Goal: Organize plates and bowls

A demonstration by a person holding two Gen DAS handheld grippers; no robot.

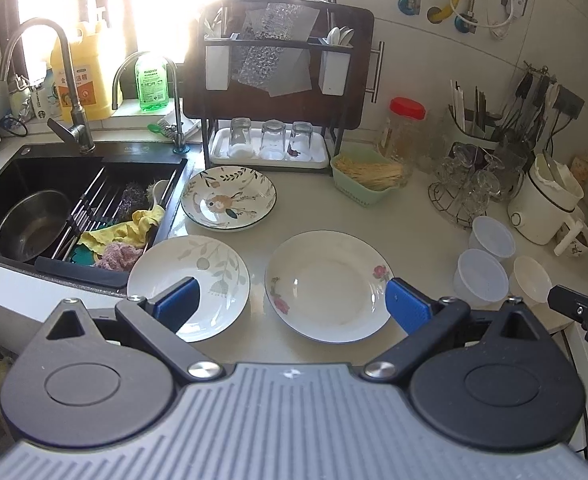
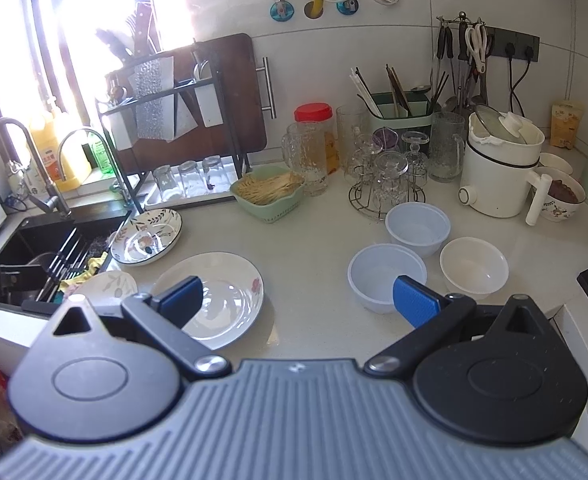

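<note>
Both cameras sit just behind their own blue-padded fingers and look forward and down over a pale kitchen counter (image 1: 373, 208) toward the tiled back wall, from near its front edge. The left wrist view faces the sink (image 1: 74, 200) side, with the rose plate (image 1: 327, 286) and the leaf plate (image 1: 190, 286) close below it; the right wrist view stands further right, with the plastic bowls (image 2: 387, 276) nearest and the white cooker (image 2: 501, 172) beyond. They share much — the rose plate (image 2: 222, 300), the dish rack (image 1: 278, 92), the green basket (image 2: 268, 196) and the bowls (image 1: 481, 276).
</note>
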